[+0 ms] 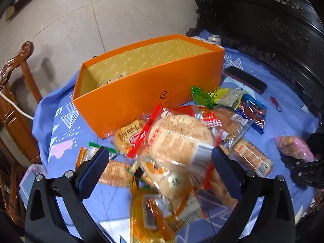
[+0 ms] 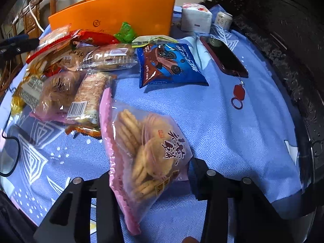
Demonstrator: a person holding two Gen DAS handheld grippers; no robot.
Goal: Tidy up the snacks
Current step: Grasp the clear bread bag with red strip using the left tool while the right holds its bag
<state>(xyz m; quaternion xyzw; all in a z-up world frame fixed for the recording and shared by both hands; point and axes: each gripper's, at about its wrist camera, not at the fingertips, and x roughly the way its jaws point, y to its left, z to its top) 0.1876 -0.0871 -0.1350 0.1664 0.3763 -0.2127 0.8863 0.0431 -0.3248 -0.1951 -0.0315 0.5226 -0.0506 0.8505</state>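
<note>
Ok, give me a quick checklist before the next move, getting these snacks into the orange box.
1. Right hand-held gripper has the pink cookie bag between its fingers: ok.
2. Whether it is clamped firmly: cannot tell.
3. Left hand-held gripper open around the red-edged bread pack: ok, not yet gripped.
4. Orange box open on top, with room: ok.
5. Phone and red key tag apart from the snack pile: ok.
</note>
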